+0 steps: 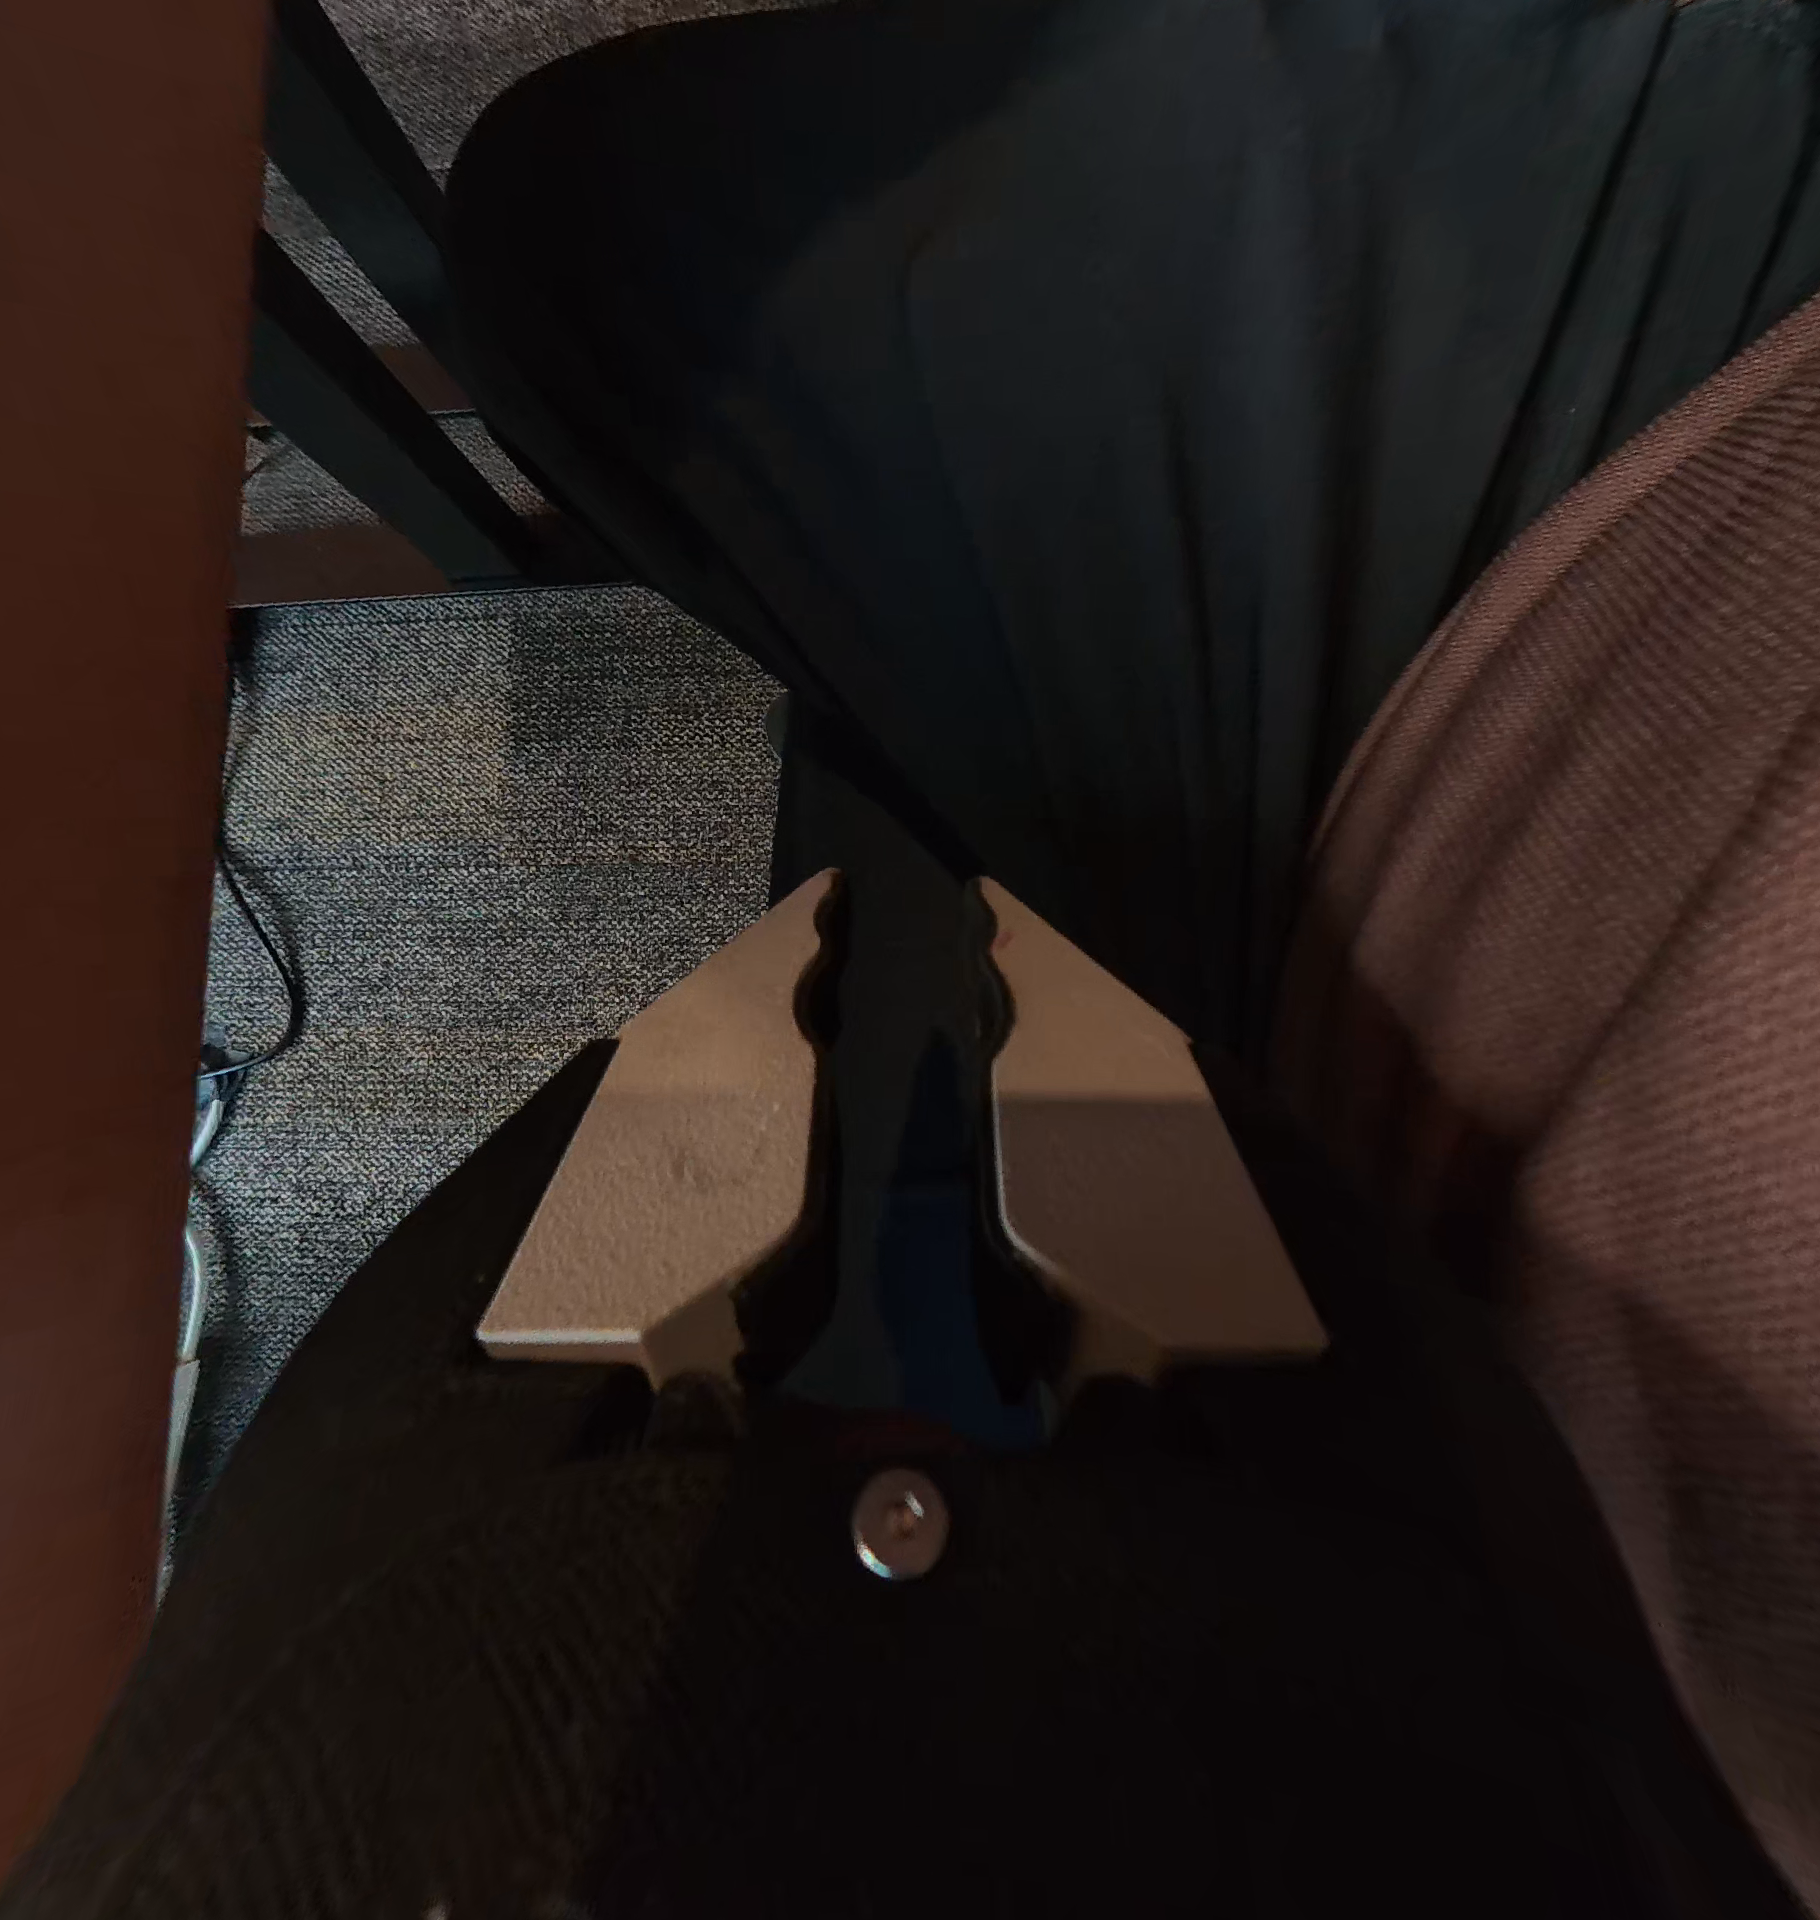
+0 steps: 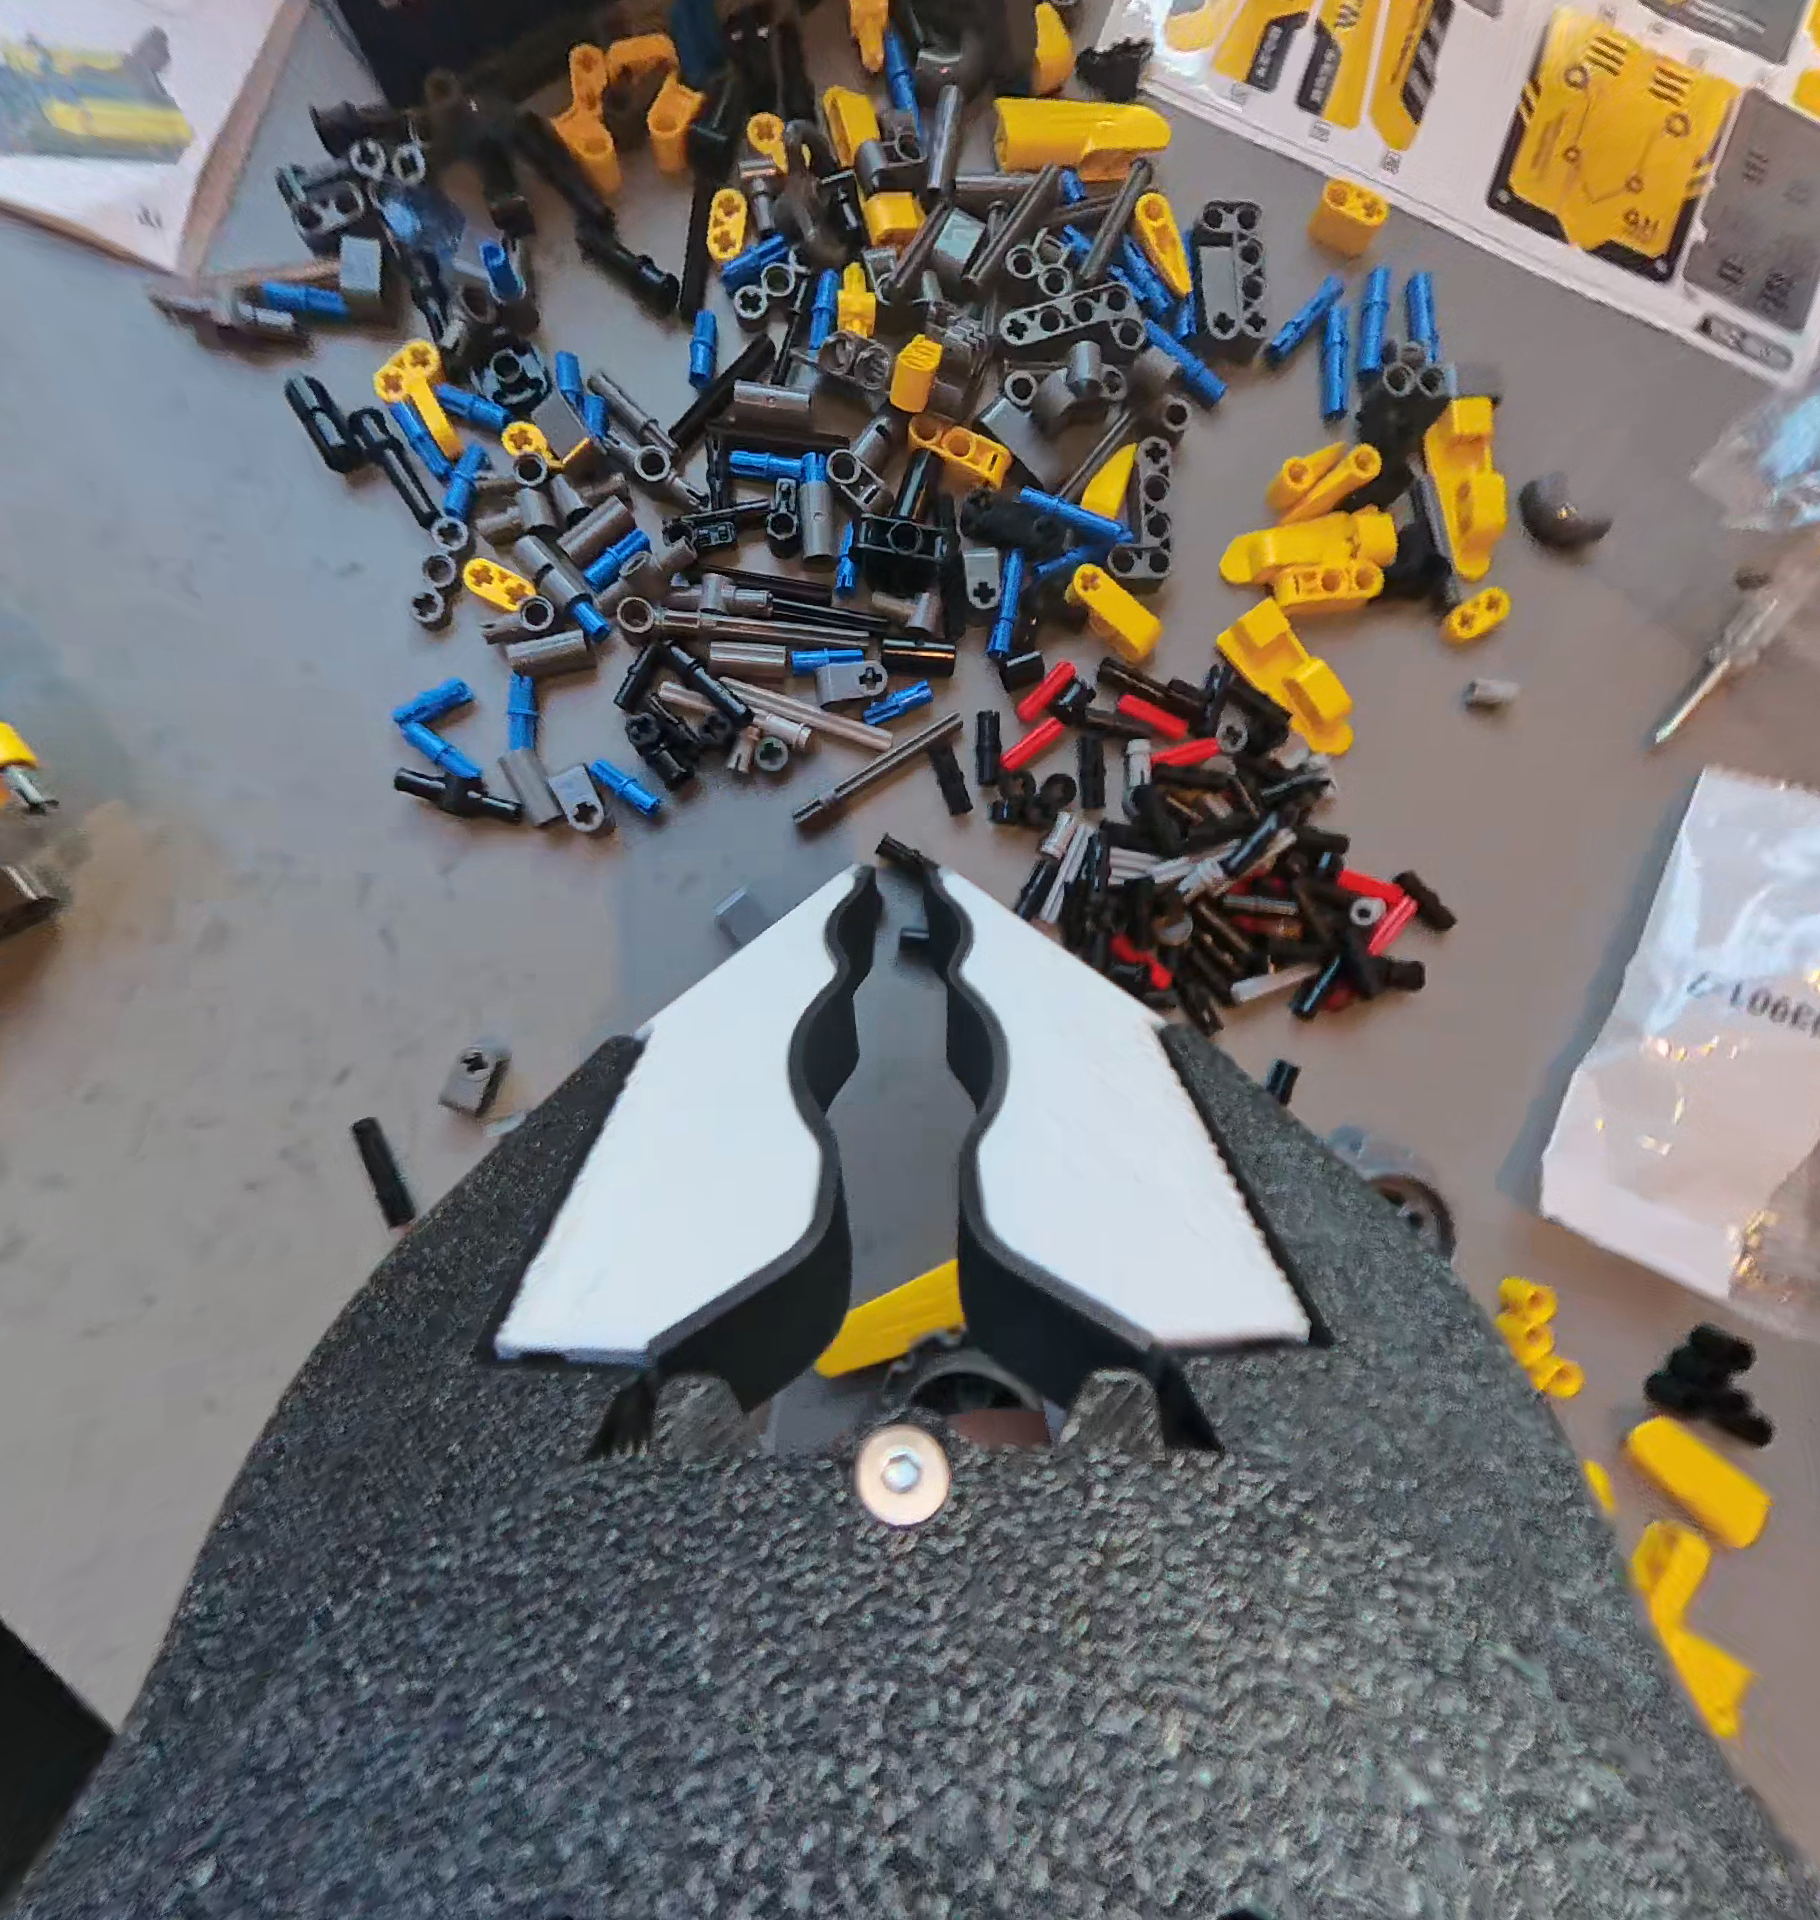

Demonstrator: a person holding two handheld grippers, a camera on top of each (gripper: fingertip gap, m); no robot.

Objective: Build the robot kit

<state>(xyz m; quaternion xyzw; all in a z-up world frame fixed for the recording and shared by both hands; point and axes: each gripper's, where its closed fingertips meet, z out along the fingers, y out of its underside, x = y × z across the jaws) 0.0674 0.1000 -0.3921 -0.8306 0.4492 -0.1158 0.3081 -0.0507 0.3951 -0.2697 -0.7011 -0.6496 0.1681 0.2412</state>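
Right wrist view shows the right gripper (image 2: 901,873) narrowly open above the grey table (image 2: 210,727), holding nothing, a small black pin (image 2: 901,854) at its tips, while the left gripper (image 1: 906,894) hangs narrowly open beside dark fabric (image 1: 1145,468).

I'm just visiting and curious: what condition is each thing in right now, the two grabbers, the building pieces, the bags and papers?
Left gripper: fingers slightly apart, nothing between them, pointing below the table at dark fabric.
Right gripper: fingers slightly apart, tips empty, hovering over the grey tabletop.
Small black pin: loose, just beyond the right fingertips.
Plastic building pieces: loose, scattered, unassembled.
Clear plastic bag: crumpled, lying flat.
Sticker sheet: flat.
Instruction booklet: lying flat.
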